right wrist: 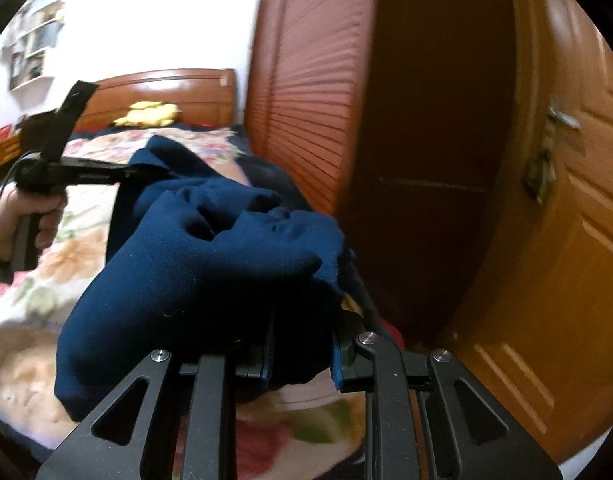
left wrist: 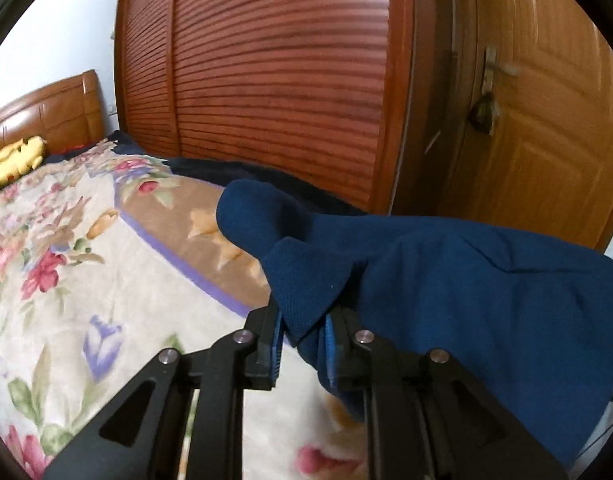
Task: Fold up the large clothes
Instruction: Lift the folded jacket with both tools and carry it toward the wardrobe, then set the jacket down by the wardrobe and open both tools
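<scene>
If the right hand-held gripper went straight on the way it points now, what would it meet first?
Probably the blue cloth bunched between its fingers; beyond that, likely the wooden wardrobe, though depth is unclear.

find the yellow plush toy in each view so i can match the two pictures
Left wrist view: the yellow plush toy lies at the far left edge, on the bed below the wooden headboard.
Right wrist view: it sits upper left of centre, against the headboard, beyond the blue garment.
Shared landmark: the slatted wardrobe door, just right of the headboard in both views.
</scene>
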Motion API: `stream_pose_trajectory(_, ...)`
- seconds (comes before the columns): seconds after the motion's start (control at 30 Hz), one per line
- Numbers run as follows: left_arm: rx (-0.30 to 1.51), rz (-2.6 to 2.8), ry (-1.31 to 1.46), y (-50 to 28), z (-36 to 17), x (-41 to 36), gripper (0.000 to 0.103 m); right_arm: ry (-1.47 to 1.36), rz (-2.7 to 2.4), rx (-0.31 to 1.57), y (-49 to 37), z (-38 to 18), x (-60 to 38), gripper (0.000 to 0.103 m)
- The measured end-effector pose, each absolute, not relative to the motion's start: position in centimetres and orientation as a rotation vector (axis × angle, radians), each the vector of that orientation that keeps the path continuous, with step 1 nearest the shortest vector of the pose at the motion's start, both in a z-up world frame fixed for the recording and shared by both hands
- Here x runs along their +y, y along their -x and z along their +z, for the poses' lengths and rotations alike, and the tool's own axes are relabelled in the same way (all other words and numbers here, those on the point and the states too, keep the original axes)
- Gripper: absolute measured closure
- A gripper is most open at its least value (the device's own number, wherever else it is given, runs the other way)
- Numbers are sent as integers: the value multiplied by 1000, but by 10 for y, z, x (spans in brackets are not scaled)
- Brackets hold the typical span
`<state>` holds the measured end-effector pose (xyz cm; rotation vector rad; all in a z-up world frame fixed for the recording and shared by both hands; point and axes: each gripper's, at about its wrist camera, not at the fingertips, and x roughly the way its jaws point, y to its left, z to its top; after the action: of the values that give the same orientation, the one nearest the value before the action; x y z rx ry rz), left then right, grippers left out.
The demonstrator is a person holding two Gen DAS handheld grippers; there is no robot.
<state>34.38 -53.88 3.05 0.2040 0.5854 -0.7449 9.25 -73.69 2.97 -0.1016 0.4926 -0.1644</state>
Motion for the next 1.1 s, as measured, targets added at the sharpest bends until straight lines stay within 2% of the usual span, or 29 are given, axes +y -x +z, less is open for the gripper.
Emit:
stream_pose_trajectory(0.17, 656, -721, -219, -342, 16, -529, 77, 1, -202, 600, -98, -6, -766, 77)
stream_pose_trajectory(0.23, 677, -720, -212, -338, 14, -516, 73, -32, -227, 601, -94, -4, -773, 64)
stream_pose_trajectory(0.27, 678, -724, -211, -332, 15, -507, 71, -47, -248, 596, -93, 1, -777, 61)
stream_pose_trajectory(0.33, 676, -729, -212, -322, 16, -491, 64, -50, -279, 581, -85, 10, -778, 48)
stream_pose_trajectory(0.37, 675, -733, -208, -316, 18, -483, 64, -46, -296, 565, -79, 15, -778, 47)
stream_pose_trajectory(0.53, 672, -761, -186, -281, 19, -442, 50, -1, -333, 496, -62, 51, -759, 46)
stream_pose_trajectory(0.6, 657, -763, -188, -265, 21, -428, 48, 16, -332, 470, -60, 63, -749, 46)
stream_pose_trajectory(0.87, 611, -744, -200, -199, 28, -369, 46, 41, -310, 415, -69, 81, -712, 45)
stream_pose_trajectory(1.1, 565, -673, -202, -157, 36, -315, 45, 68, -249, 531, -114, 39, -683, 45)
